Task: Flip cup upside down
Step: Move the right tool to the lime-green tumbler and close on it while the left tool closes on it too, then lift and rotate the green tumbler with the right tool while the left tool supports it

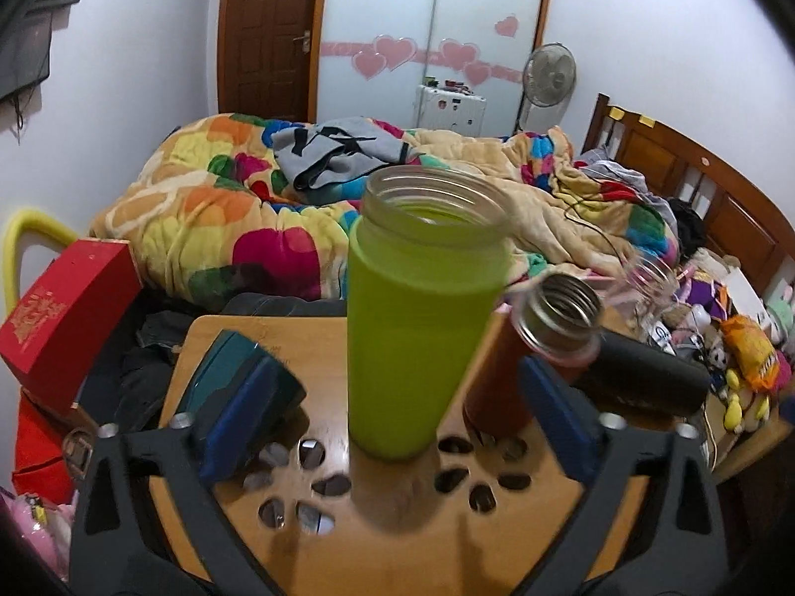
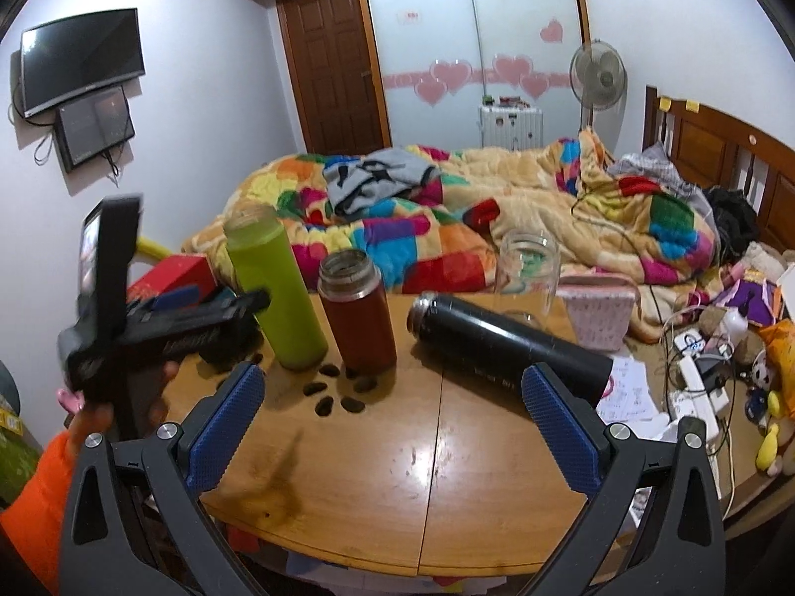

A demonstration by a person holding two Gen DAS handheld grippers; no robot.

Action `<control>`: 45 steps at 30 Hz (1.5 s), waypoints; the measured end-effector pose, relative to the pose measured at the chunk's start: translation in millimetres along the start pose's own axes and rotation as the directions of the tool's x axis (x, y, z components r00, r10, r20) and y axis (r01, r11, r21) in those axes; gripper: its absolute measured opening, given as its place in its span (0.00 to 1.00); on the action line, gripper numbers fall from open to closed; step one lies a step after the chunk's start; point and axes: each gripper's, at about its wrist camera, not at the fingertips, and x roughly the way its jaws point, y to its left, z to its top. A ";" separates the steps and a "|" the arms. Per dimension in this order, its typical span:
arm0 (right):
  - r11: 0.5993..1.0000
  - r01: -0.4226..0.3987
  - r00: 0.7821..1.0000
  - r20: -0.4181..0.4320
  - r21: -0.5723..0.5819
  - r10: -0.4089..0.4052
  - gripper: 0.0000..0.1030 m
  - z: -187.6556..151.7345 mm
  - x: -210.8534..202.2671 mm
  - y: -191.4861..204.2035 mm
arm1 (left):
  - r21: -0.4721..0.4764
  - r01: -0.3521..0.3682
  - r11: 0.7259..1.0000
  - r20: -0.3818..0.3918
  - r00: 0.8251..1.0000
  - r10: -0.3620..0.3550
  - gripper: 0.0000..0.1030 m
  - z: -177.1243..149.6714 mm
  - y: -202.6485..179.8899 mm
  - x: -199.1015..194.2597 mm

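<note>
In the left wrist view, the left tongs (image 1: 397, 412) gape wide around the upright green cup (image 1: 417, 318) on the counter (image 1: 397, 531), pads apart from it. In the right wrist view, the right tongs (image 2: 392, 427) stand wide over bare counter, the green cup well beyond beside a red flask (image 2: 355, 313).

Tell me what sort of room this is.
Most likely a home bedroom: an unmade bed with a colourful patchwork quilt and a wooden headboard, a wardrobe with heart stickers behind it, and a wall-mounted TV. The cups stand on a small wooden table beside the bed.
</note>
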 end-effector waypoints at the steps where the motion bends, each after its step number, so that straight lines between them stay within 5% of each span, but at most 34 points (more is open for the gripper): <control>1: 1.000 -0.001 1.000 -0.011 0.000 0.001 1.00 -1.9 3.6 -0.6 | -0.003 -0.001 1.000 -0.007 1.000 0.001 0.86 2.5 0.9 5.5; 4: 1.000 0.002 0.999 -0.045 -0.006 -0.002 1.00 -8.0 16.0 -2.4 | -0.012 0.007 1.000 -0.016 1.000 -0.008 0.81 6.7 1.7 16.6; 7: 1.000 -0.004 0.997 -0.076 -0.013 0.003 1.00 -15.3 26.7 -1.3 | -0.009 0.055 0.998 -0.017 0.998 -0.055 0.64 6.5 -0.1 18.8; 11: 1.000 -0.016 0.995 -0.102 -0.021 0.014 1.00 -22.3 37.9 0.4 | 0.052 0.013 0.999 -0.020 1.000 -0.011 0.62 5.9 -10.7 9.8; 19: 0.996 -0.048 0.994 -0.105 -0.081 0.040 1.00 -37.9 47.0 16.4 | 0.111 0.097 0.989 -0.084 0.993 -0.088 0.61 -16.4 -20.2 -26.7; 25: 0.987 -0.134 0.982 -0.147 -0.088 0.120 1.00 -59.1 61.0 26.4 | 0.136 0.195 0.971 -0.146 0.974 -0.175 0.61 -42.0 -38.9 -61.0; 31: 0.972 -0.195 0.971 -0.165 -0.135 0.172 1.00 -72.3 70.4 38.6 | 0.089 0.310 0.946 -0.197 0.937 -0.289 0.61 -54.0 -47.3 -78.0; 35: 0.960 -0.239 0.963 -0.164 -0.147 0.214 0.87 -76.3 78.0 44.5 | 0.026 0.375 0.926 -0.221 0.906 -0.361 0.61 -52.7 -44.7 -77.0; 40: 0.936 -0.319 0.937 -0.198 -0.147 0.288 0.68 -77.1 90.9 48.8 | -0.009 0.388 0.922 -0.222 0.898 -0.380 0.62 -48.3 -37.7 -72.3; 45: 0.934 -0.313 0.942 -0.180 -0.171 0.282 0.67 -79.9 89.7 53.9 | -0.056 0.399 0.915 -0.197 0.894 -0.401 0.62 -47.8 -29.0 -67.7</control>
